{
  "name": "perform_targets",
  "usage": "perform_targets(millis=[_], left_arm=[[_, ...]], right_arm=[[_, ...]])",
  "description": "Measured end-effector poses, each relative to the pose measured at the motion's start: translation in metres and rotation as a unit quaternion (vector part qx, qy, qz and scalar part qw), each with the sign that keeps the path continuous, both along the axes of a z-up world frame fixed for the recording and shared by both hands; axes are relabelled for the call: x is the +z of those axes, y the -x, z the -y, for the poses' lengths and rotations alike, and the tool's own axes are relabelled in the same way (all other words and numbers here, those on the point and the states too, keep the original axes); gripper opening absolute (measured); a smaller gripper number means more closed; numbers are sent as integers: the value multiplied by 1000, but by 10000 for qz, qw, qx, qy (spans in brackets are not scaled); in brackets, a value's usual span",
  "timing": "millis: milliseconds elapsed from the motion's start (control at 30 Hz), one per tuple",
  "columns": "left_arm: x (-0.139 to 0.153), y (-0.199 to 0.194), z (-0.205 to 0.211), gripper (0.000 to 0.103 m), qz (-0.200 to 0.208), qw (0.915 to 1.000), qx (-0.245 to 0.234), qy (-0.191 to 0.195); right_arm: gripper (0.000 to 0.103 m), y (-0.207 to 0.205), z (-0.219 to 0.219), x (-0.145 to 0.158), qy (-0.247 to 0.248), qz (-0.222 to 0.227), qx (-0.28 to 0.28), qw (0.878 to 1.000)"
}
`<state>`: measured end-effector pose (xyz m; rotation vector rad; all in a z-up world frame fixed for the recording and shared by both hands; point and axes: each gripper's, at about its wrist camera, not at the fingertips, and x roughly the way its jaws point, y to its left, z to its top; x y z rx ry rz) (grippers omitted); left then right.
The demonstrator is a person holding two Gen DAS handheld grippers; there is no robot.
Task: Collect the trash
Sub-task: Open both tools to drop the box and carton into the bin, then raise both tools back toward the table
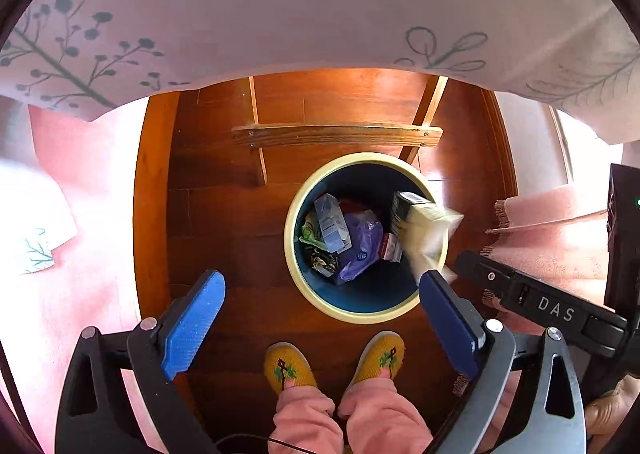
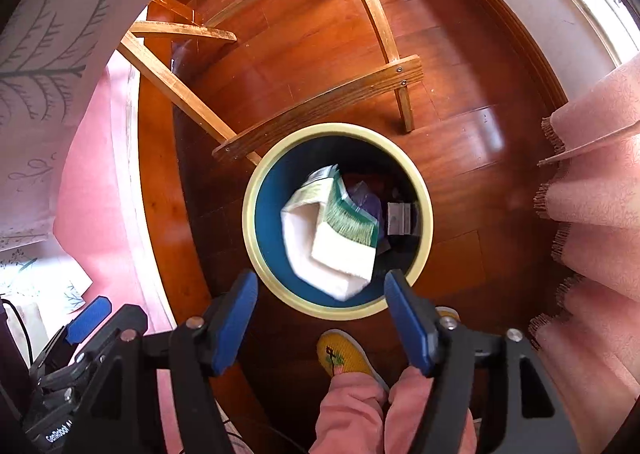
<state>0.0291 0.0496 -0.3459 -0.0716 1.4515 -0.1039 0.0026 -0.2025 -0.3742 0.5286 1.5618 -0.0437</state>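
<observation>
Trash bin (image 1: 292, 222) below both tools (image 1: 322, 314) (image 2: 320, 310), spread empty; one arm reads "DAS".

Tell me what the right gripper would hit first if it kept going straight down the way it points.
Probably the white and green carton over the bin; the right gripper is open above it. Depth is unclear.

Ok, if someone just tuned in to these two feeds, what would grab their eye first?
Probably the blurred white and green carton over the mouth of the round blue bin with a cream rim on the wooden floor, beyond the open right gripper. Then the wrappers and purple plastic bag already inside the bin, under the wide-open left gripper. Yellow embroidered slippers stand beside the bin.
</observation>
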Motion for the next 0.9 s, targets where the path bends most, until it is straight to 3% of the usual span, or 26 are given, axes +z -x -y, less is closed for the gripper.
perform_targets(millis=[467,900], left_arm=[[60,9,-4,97,299,9995,57,109],[183,25,-10,97,750,9970,214,-20]], right_arm=[[74,7,-17,57,297,292,226,9989],[74,9,-16,181,433,983,653,9921]])
